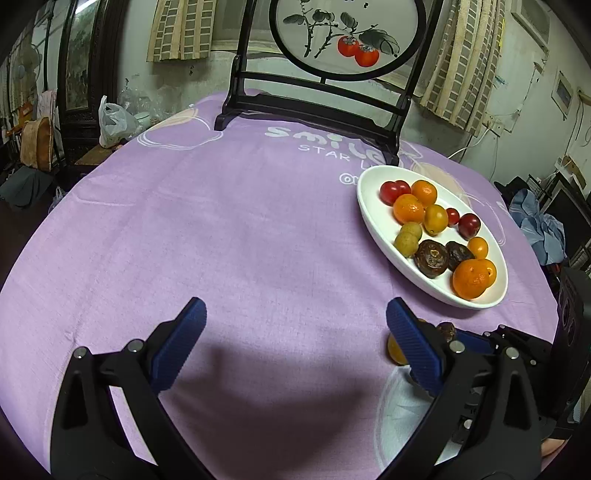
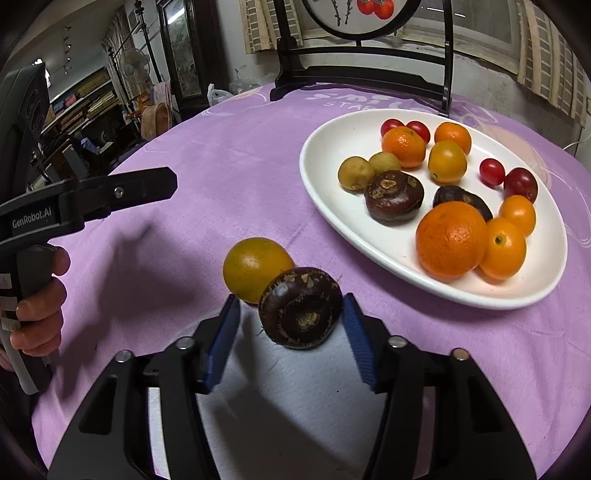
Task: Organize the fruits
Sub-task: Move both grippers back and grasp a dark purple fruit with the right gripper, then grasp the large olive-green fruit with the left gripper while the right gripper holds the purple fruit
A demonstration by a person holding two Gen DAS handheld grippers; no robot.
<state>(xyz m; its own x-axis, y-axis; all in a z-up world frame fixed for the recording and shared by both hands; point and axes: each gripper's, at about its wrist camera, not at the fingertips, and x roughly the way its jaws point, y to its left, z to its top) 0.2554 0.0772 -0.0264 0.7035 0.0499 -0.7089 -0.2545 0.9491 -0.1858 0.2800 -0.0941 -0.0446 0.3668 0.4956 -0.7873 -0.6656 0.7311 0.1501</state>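
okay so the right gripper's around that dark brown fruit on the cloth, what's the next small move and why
Probably close the right gripper fully on the dark brown fruit: it sits between the pads, the right pad touching, a gap on the left. The white plate awaits it.

A: What kind of place was it?
B: Looked like a lived-in home. Round table under a lilac printed tablecloth [image 1: 240, 221], dark wooden screen stand [image 1: 314, 99] with a painted persimmon panel [image 1: 347, 33].
A: Anything else?
B: Checked curtains [image 1: 181, 29], standing fan [image 2: 135, 68], stuffed shelves [image 2: 86, 99], a plastic bag [image 1: 114, 123] on a side bench.
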